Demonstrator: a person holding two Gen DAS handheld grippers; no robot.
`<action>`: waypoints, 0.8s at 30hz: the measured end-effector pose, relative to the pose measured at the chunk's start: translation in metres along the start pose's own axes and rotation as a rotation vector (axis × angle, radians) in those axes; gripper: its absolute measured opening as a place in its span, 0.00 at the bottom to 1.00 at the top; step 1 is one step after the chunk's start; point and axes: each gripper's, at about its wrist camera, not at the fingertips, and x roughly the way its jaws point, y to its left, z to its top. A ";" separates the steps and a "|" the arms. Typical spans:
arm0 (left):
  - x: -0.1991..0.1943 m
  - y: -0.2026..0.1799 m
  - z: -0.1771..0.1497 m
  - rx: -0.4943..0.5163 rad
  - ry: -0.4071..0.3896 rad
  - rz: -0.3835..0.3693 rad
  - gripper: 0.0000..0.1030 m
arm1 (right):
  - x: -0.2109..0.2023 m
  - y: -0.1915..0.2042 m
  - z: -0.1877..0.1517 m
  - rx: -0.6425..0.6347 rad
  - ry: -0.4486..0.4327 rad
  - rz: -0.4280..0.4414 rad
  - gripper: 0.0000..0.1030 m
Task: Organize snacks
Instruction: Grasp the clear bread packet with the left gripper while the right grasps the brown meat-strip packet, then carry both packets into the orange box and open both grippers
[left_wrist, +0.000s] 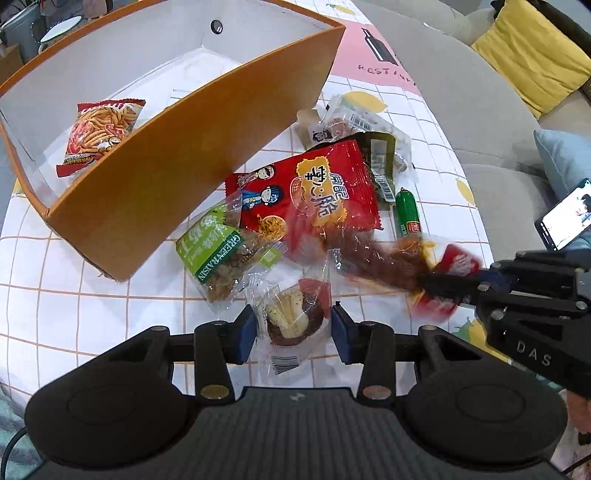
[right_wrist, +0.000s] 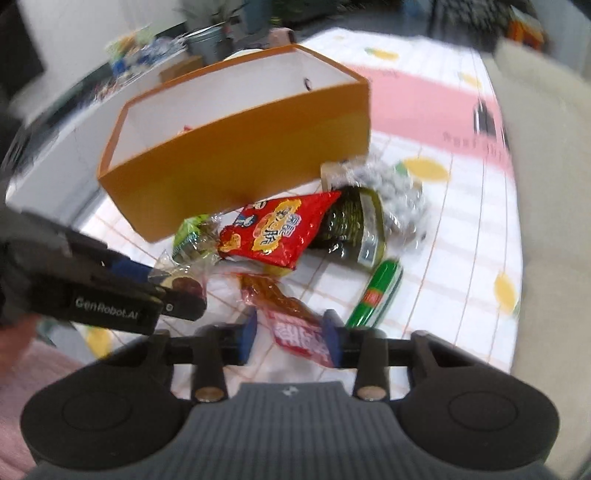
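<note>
An orange box (left_wrist: 166, 184) (right_wrist: 240, 166) with white inside walls stands on the checked tablecloth, with one noodle-snack packet (left_wrist: 99, 133) inside. Beside it lies a heap: a red crisp packet (left_wrist: 314, 199) (right_wrist: 273, 232), a green raisin bag (left_wrist: 218, 251) (right_wrist: 192, 232), a dark packet (left_wrist: 380, 162) (right_wrist: 354, 225) and a green sausage (left_wrist: 408, 214) (right_wrist: 376, 295). My left gripper (left_wrist: 293, 332) (right_wrist: 177, 291) is shut on a clear-wrapped pastry (left_wrist: 291, 317). My right gripper (right_wrist: 291, 332) (left_wrist: 436, 288) is shut on the red end of a packet of brown strips (right_wrist: 303, 339) (left_wrist: 380, 258), which is blurred and off the cloth.
Clear crinkled packets (left_wrist: 354, 118) (right_wrist: 391, 192) lie behind the heap by the box's corner. A grey sofa with a yellow cushion (left_wrist: 532, 55) runs along the table's right edge. A lit phone (left_wrist: 565, 218) sits at the far right. Pots and clutter stand behind the box.
</note>
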 end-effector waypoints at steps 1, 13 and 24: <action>0.002 0.000 -0.001 0.002 0.010 0.003 0.46 | 0.003 -0.005 -0.001 0.044 0.021 0.026 0.00; 0.023 0.002 -0.003 -0.019 0.023 -0.021 0.46 | 0.019 -0.008 -0.009 0.090 0.027 0.138 0.15; 0.029 0.015 -0.004 -0.064 0.035 -0.006 0.44 | 0.056 -0.012 -0.006 0.052 -0.007 0.240 0.28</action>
